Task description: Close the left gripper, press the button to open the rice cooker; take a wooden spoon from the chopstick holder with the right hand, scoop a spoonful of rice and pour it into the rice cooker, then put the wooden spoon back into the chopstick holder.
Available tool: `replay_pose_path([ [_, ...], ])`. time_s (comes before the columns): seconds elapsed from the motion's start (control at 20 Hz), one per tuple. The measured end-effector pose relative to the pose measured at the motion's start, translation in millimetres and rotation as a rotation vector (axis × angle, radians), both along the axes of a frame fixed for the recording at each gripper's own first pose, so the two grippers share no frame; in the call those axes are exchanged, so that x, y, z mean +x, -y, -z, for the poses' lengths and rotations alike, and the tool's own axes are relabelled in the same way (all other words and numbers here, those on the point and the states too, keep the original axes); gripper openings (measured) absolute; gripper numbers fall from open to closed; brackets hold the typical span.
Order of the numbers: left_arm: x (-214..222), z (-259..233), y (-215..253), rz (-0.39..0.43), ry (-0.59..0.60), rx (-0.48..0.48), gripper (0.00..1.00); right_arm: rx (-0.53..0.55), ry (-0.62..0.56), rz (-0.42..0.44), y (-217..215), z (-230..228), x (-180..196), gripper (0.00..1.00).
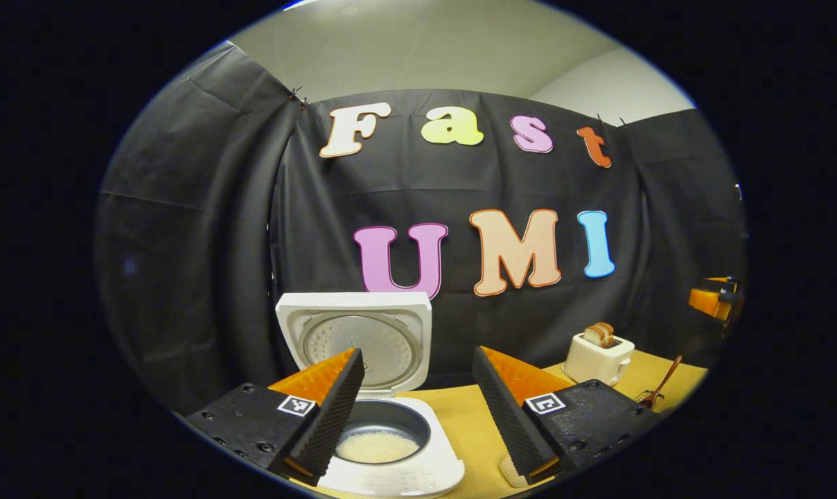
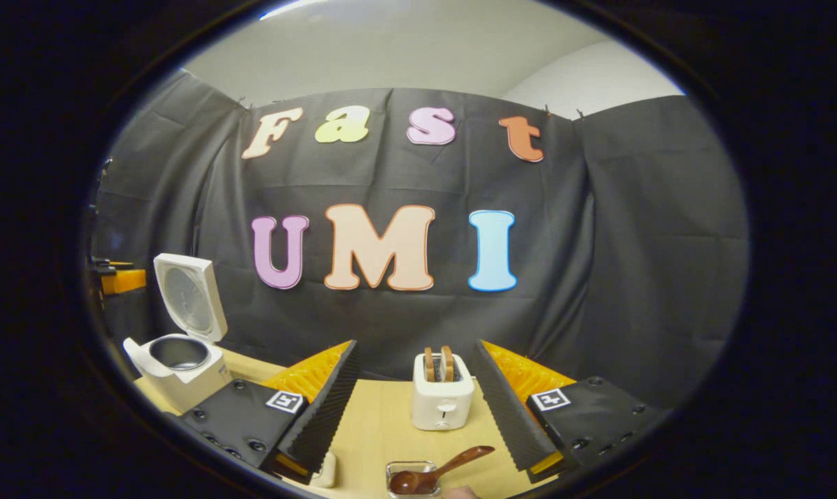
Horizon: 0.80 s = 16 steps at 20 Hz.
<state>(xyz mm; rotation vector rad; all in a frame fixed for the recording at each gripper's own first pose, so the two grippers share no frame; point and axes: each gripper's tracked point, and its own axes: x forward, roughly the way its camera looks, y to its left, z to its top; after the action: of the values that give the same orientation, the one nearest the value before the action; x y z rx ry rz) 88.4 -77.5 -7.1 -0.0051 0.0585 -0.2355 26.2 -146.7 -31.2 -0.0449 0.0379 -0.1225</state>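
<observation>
- Now my left gripper (image 1: 414, 409) has its fingers wide apart and holds nothing.
- It hangs by the cooker (image 1: 391, 464), whose lid (image 1: 356, 336) stands up, open.
- I see white rice (image 1: 377, 447) down in the pot.
- My right gripper (image 2: 414, 409) is wide open too, with nothing in it.
- Below it, the spoon (image 2: 439, 473) lies in a small clear holder (image 2: 391, 471) on the table (image 2: 377, 423).
- A toaster (image 2: 443, 402) stands just behind the spoon.

white rice cooker (image 1: 391, 443) | brown wooden spoon (image 2: 436, 471) | tan table (image 2: 384, 423)
</observation>
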Motion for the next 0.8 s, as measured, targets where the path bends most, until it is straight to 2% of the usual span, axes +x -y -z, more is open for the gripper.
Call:
replay_pose_path([
  [0.4, -29.9, -6.6, 6.7, -0.029, -0.009, -0.047, 0.95, 0.025, -0.086, 0.049, 54.0, 60.3, 14.7, 1.00],
  [0.8, -44.2, -2.5, 2.1, -0.069, -0.036, -0.006, 0.94, 0.103, -0.209, 0.058, 77.4, 143.1, 22.5, 1.00],
])
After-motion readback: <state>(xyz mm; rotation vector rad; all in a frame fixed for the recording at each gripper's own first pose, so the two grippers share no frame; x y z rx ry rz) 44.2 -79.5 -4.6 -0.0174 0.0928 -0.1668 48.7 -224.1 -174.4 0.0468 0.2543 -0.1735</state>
